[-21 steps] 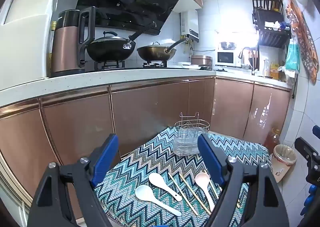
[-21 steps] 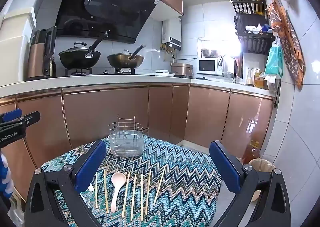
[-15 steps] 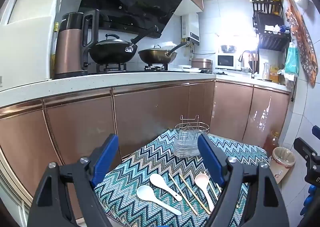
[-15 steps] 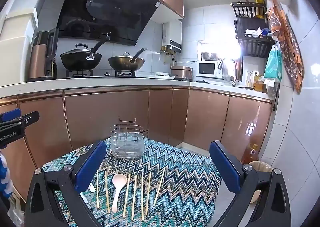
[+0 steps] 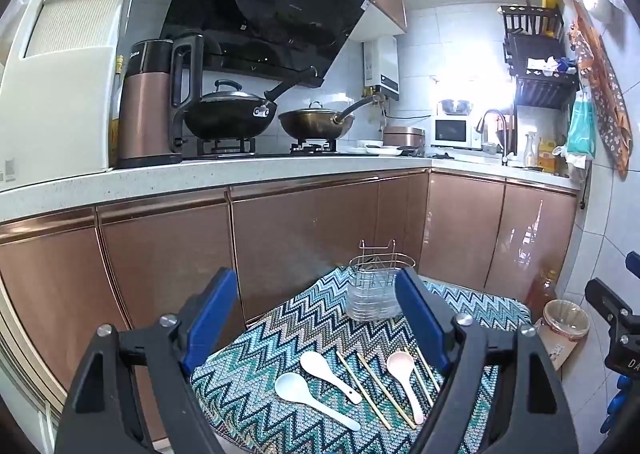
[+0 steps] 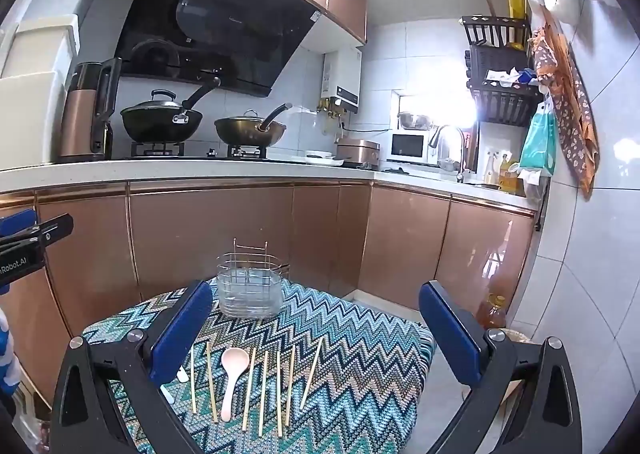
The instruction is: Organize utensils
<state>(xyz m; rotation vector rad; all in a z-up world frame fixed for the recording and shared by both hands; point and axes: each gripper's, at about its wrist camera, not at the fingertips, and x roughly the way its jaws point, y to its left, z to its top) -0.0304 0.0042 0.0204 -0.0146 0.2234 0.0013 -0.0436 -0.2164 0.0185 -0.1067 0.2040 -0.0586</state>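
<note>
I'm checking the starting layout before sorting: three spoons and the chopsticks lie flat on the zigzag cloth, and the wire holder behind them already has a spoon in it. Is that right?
Not quite. The wire holder is empty, as the right wrist view shows. The rest holds: the spoons and chopsticks lie flat on the zigzag cloth.

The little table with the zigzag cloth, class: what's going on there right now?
A person holds two open grippers, left and right, above the table, holding nothing. Two white spoons, a pink spoon and loose chopsticks lie flat on the cloth. The wire utensil holder behind them looks empty, so sorting hasn't begun.
</note>
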